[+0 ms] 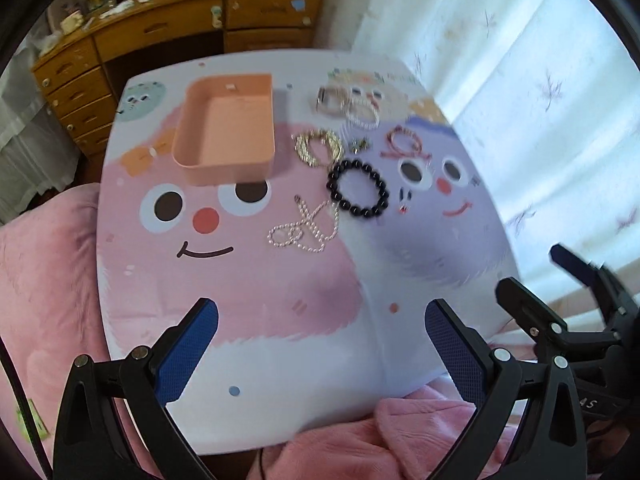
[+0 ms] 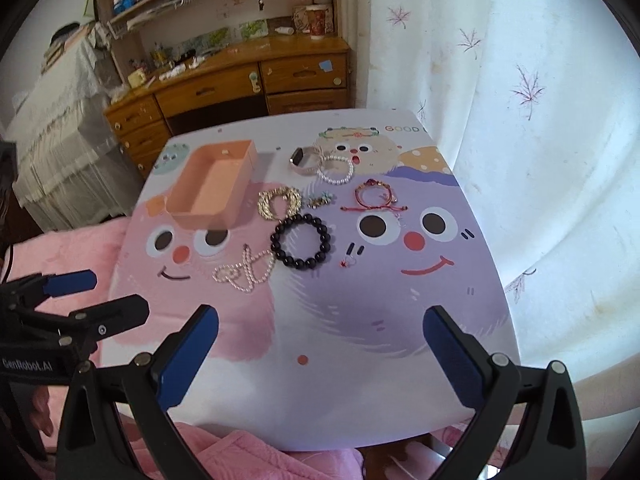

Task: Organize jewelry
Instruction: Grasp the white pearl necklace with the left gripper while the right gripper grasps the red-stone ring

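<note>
An empty peach tray [image 1: 228,128] [image 2: 212,184] stands at the far left of the cartoon-print table [image 1: 280,340] [image 2: 360,360]. To its right lie a gold chain [image 1: 318,147] [image 2: 279,200], a black bead bracelet [image 1: 358,188] [image 2: 301,242], a pearl necklace [image 1: 306,228] [image 2: 245,270], a white pearl bracelet [image 1: 362,114] [image 2: 335,170], a pink watch [image 1: 330,100] [image 2: 302,160], a red cord bracelet [image 1: 404,142] [image 2: 374,198] and a small brooch [image 1: 360,145] [image 2: 320,200]. My left gripper [image 1: 320,344] [image 2: 96,294] and right gripper [image 2: 320,348] [image 1: 560,280] are open and empty above the near edge.
A pink blanket [image 1: 48,280] [image 2: 72,248] lies left of and below the table. A wooden desk with drawers [image 1: 160,36] [image 2: 240,84] stands behind. A white curtain [image 1: 520,100] [image 2: 540,160] hangs on the right. A small red earring [image 1: 404,208] [image 2: 347,262] lies near the black bracelet.
</note>
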